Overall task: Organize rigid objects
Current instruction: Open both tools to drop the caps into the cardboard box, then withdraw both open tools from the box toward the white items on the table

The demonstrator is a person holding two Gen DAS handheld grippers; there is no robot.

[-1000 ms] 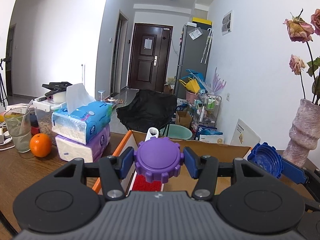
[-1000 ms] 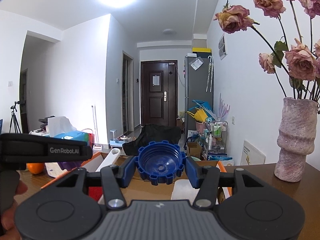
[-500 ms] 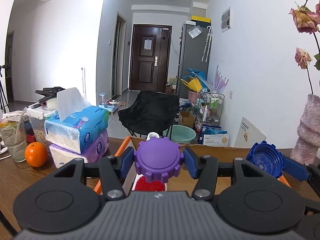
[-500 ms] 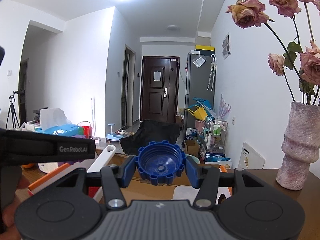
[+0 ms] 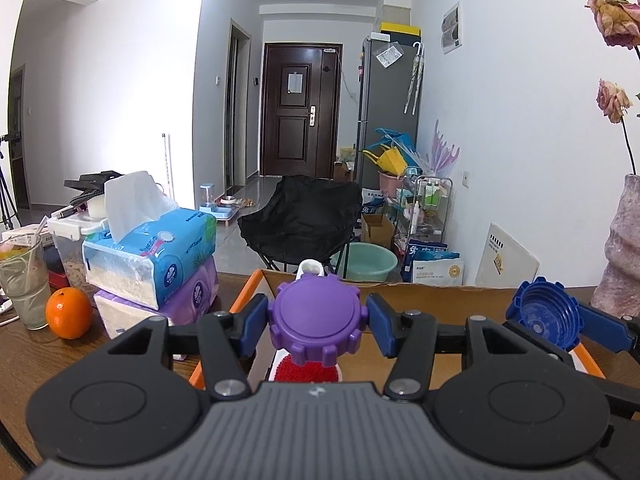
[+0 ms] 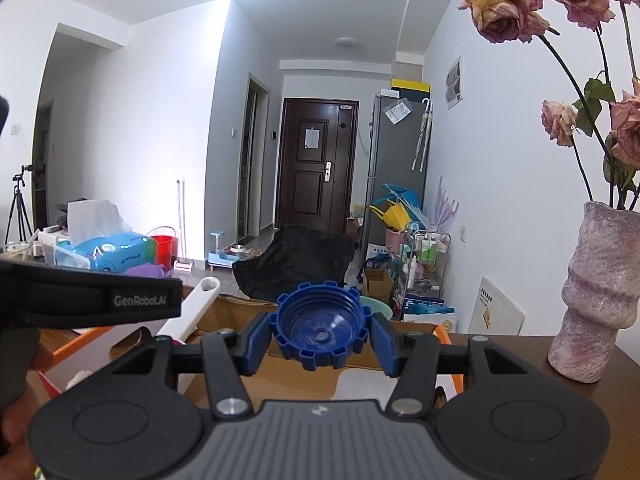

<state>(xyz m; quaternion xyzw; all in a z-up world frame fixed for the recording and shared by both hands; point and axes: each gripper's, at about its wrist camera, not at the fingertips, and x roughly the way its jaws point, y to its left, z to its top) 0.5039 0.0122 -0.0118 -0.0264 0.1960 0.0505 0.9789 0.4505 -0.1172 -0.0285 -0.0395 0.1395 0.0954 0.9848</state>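
My left gripper (image 5: 318,320) is shut on a purple notched cap (image 5: 318,316), whose flat top faces the camera. Below it lies an open cardboard box (image 5: 420,292) with orange flaps, holding a white-handled brush with red bristles (image 5: 306,370). My right gripper (image 6: 320,332) is shut on a blue notched cap (image 6: 320,330) with its hollow side toward the camera, over the same box (image 6: 236,312). In the left wrist view the blue cap (image 5: 544,314) hangs at the right, level with the purple one. The strap of the left gripper (image 6: 100,300) crosses the right wrist view at the left.
Two stacked tissue packs (image 5: 152,256), an orange (image 5: 68,312) and a glass (image 5: 22,284) stand on the wooden table left of the box. A pink vase (image 6: 596,300) with dried roses stands at the right. A black chair (image 5: 300,224) is beyond the table.
Both grippers drifted slightly sideways over the box, each still holding its cap. In the left wrist view the vase slid toward the right edge.
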